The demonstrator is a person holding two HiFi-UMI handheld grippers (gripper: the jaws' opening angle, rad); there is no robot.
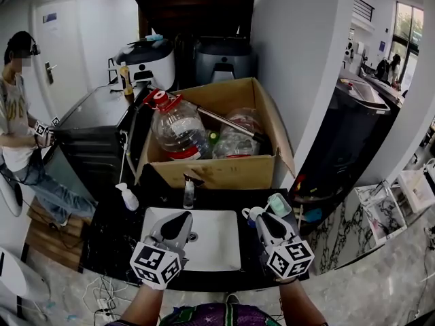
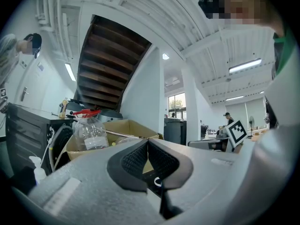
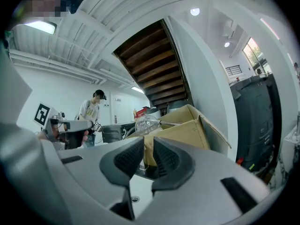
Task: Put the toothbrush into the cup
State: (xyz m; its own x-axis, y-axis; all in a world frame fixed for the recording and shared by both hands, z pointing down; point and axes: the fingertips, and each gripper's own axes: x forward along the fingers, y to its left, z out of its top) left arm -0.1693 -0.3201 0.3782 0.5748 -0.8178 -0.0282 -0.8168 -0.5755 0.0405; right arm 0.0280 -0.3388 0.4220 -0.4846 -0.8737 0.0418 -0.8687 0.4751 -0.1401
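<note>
I have both tongs low over the white sink basin (image 1: 219, 251), side by side and pointing away from me. The left tongs (image 1: 181, 217) are closed: in the left gripper view their ribbed pads (image 2: 136, 159) meet at the tip, with nothing caught between them. The right tongs (image 1: 269, 218) stand a narrow slit apart in the right gripper view, pads (image 3: 127, 159) almost parallel, and they too hold nothing. Just ahead of the right tongs, at the basin's far right corner, sit a small white cup (image 1: 252, 214) and, beside it to the right, a pale green cup (image 1: 279, 204). Neither tongs touch them. I cannot pick out the toothbrush in any view. The faucet (image 1: 188, 191) rises straight ahead of the left tongs, just beyond the basin's far edge. A white pump bottle (image 1: 128, 197) stands on the dark counter (image 1: 112, 246), off to the left of the left tongs. Beyond the faucet, an open cardboard box (image 1: 217, 172) holds a large clear bottle with a red cap (image 1: 178, 129). A person (image 1: 15, 114) stands well off to the left.
</note>
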